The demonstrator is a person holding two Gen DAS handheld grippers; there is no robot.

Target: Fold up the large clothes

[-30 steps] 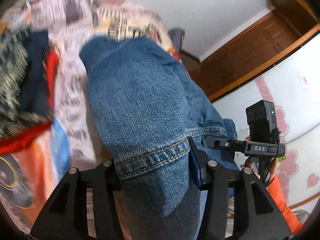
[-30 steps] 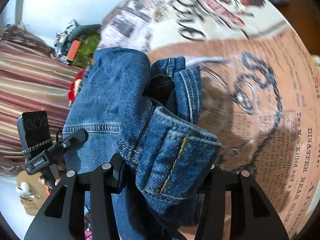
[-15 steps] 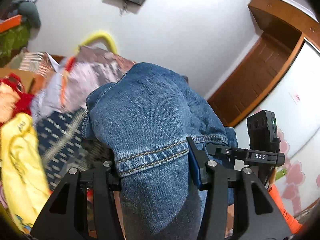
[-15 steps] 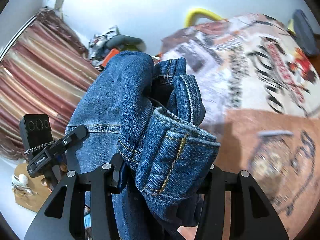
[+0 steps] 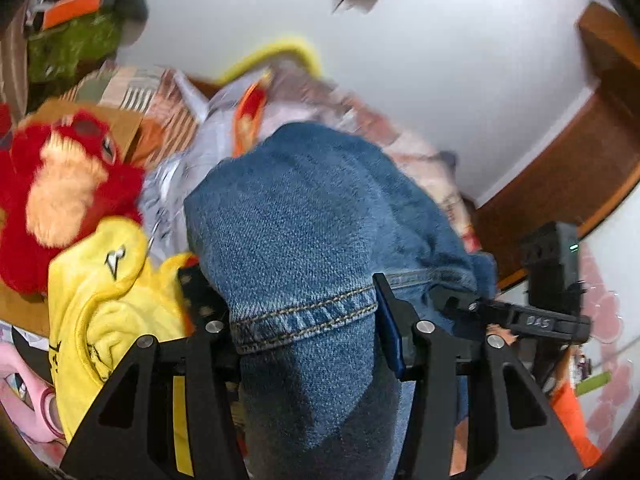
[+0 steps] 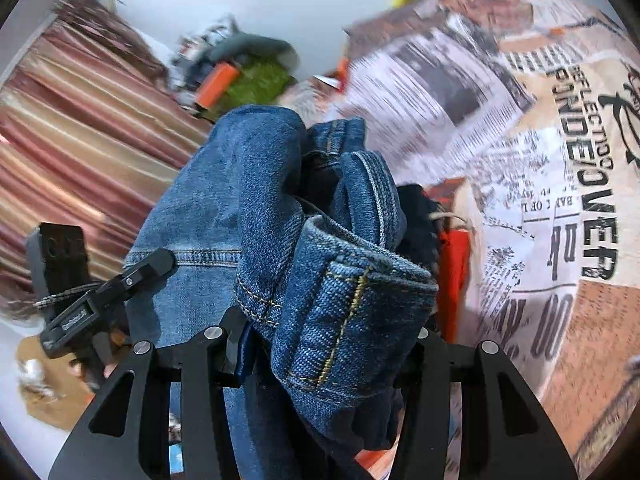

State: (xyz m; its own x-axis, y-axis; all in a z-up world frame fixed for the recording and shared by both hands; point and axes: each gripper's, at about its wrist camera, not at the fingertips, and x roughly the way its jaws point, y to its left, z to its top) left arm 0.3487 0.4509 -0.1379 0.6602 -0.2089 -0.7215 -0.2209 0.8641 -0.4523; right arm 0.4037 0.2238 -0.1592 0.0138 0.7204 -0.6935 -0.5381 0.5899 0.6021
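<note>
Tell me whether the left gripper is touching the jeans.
Touching. The left wrist view shows the left gripper with both fingers pressed against the jeans at the stitched hem.

Two wrist fisheyes, close behind each tool, angled downward — shared: jeans (image 5: pixel 304 216), bedsheet (image 6: pixel 540 184).

Counted around the one pair of blue jeans (image 5: pixel 304 216): two grippers, the left gripper (image 5: pixel 304 320) and the right gripper (image 6: pixel 328 332), each closed on its folded denim. Left of the jeans lies one red plush toy (image 5: pixel 60 184), and just below it one yellow garment (image 5: pixel 108 308). Behind the jeans is one newspaper-print sheet (image 6: pixel 540 184). Above the jeans, far back, curves one yellow tube (image 5: pixel 280 52). One striped curtain (image 6: pixel 80 120) hangs left of the jeans.
</note>
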